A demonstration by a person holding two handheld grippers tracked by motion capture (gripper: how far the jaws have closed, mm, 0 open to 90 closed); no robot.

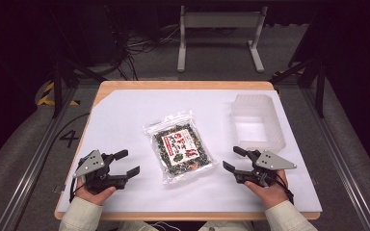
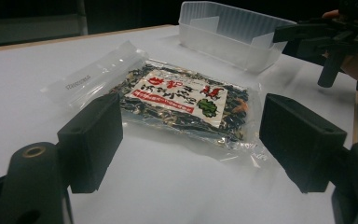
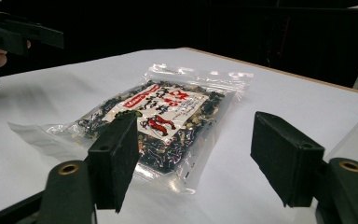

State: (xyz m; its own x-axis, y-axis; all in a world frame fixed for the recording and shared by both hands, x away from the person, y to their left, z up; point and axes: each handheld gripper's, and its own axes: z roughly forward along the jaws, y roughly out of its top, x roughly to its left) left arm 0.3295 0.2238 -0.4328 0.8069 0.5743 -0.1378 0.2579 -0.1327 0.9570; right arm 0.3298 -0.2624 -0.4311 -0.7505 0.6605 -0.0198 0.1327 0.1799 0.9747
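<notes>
A: Item one, left gripper (image 1: 129,162)?
B: Jaws apart, nothing between them. It sits at about 8 o'clock on the table (image 1: 125,192), held in the person's left hand (image 1: 94,192), pointing toward 2 o'clock. A grey plate tops it.

A: Item two, right gripper (image 1: 232,160)?
B: Jaws apart as well, nothing clamped. It sits at about 4 o'clock, held in the right hand (image 1: 269,191), pointing toward 10 o'clock, with the same grey plate on top.

A: What lies between them?
B: One bag (image 1: 180,146), flat on the white sheet near the table's centre, a little toward 6 o'clock. Clear plastic, dark dried contents, a white label with red print. Its sealed top edge points toward 12 o'clock. It is apart from both grippers, touched by neither.

A: Seen from the grippers?
B: In the left gripper view the bag (image 2: 182,100) lies ahead of the spread jaws, with the right gripper (image 2: 326,42) farther off at 2 o'clock. In the right gripper view the bag (image 3: 163,116) lies ahead, partly behind one jaw, and the left gripper (image 3: 9,37) shows at 10 o'clock.

A: Anything farther out?
B: One tub (image 1: 257,120), translucent plastic, upright, at about 2 o'clock on the table, just beyond the right gripper and well apart from the bag. In the left gripper view the tub (image 2: 228,35) stands behind the bag.
</notes>
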